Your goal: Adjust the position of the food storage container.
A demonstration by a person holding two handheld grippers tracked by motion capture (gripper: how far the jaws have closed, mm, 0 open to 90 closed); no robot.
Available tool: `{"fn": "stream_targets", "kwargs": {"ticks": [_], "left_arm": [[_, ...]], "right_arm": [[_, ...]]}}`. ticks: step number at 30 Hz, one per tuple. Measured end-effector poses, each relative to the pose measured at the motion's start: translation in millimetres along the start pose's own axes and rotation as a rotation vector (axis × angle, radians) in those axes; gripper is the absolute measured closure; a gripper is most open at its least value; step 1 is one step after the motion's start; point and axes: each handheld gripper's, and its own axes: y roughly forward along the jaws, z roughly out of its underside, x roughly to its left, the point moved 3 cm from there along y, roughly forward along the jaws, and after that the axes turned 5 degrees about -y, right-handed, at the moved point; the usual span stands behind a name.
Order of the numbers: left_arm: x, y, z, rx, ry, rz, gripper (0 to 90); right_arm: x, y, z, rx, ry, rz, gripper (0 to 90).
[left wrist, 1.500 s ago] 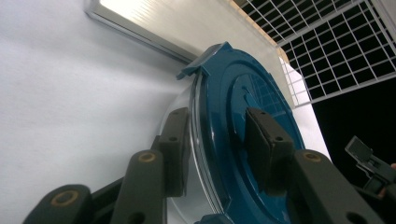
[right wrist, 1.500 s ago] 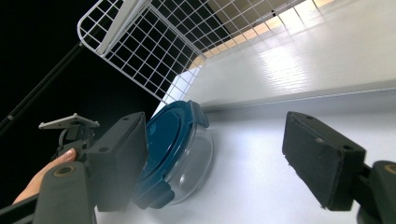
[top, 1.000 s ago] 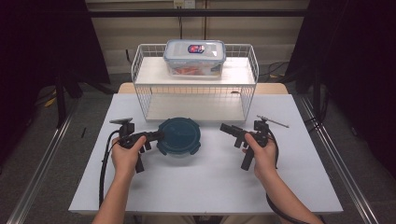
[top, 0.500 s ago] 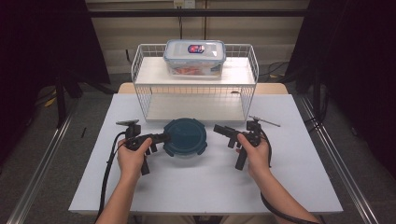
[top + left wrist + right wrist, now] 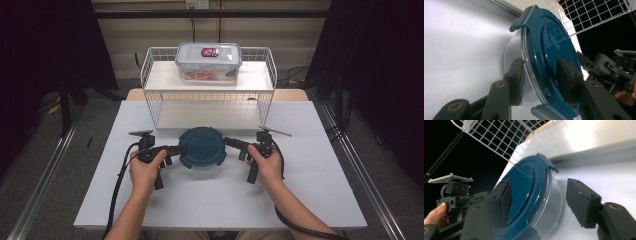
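Note:
A round clear container with a dark teal lid [image 5: 202, 146] sits on the white table in front of the wire rack. My left gripper [image 5: 181, 149] is shut on its left rim, one pad on the lid [image 5: 567, 82] and the other under the clear bowl [image 5: 515, 80]. My right gripper [image 5: 227, 141] straddles the right rim. Its jaws have just been closing with the container [image 5: 534, 187] between them. One pad [image 5: 505, 197] lies over the lid, and the other pad [image 5: 581, 202] stands apart from the bowl wall.
A white wire rack [image 5: 150, 85] stands at the back of the table [image 5: 310, 190]. A clear rectangular lidded box [image 5: 208, 60] rests on the rack's top shelf. The lower shelf opens toward the container.
My right gripper has moved left and down onto the container's right rim, and its jaws have narrowed. The container and my left gripper have shifted slightly right.

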Motion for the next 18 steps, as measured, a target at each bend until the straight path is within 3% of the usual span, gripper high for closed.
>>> {"fn": "stream_targets", "kwargs": {"ticks": [11, 18], "left_arm": [[0.9, -0.1, 0.3, 0.007, -0.016, 0.015, 59.9], [1.1, -0.5, 1.6, 0.010, -0.029, 0.021, 61.4]], "right_arm": [[1.3, 12.3, 8.7, 0.044, 0.068, -0.030, 52.6], [-1.8, 12.8, 10.8, 0.050, 0.099, -0.017, 64.6]]}}
